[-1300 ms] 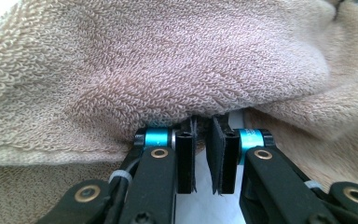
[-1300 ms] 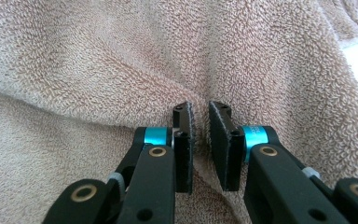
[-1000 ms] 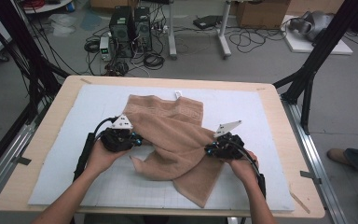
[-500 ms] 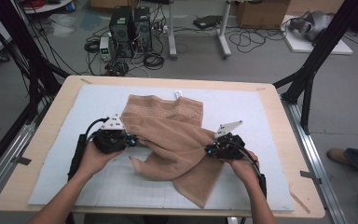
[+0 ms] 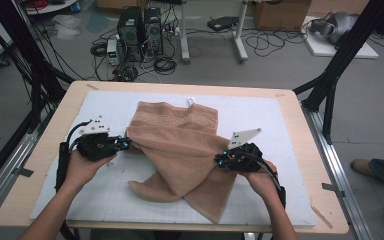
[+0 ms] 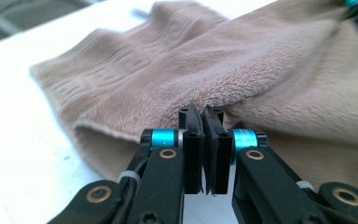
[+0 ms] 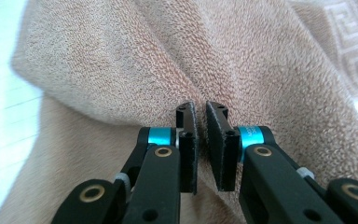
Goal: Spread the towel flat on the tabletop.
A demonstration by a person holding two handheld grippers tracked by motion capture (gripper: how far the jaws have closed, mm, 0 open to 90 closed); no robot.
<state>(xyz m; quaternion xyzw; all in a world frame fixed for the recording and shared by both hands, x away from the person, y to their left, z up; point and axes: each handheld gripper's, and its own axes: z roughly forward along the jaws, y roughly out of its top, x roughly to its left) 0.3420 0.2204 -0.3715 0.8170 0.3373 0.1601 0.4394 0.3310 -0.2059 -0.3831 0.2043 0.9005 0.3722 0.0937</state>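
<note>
A tan towel [image 5: 180, 145] lies crumpled and partly folded on the white mat [image 5: 260, 115]; a patterned band runs along its far edge. My left gripper [image 5: 126, 145] is at the towel's left edge, and in the left gripper view its jaws [image 6: 203, 114] are shut on a fold of towel [image 6: 261, 60]. My right gripper [image 5: 220, 160] is at the towel's right side. In the right gripper view it [image 7: 201, 109] pinches a ridge of towel [image 7: 121, 56] between nearly closed pads.
The mat covers a wooden table [image 5: 45, 150] with black frame posts at its corners. Computer towers [image 5: 140, 25] and cables sit on the floor beyond the far edge. A person's shoe [image 5: 365, 167] shows at the right.
My left gripper has moved left with the towel's edge, stretching that side out. The right gripper has stayed almost where it was, still holding the towel.
</note>
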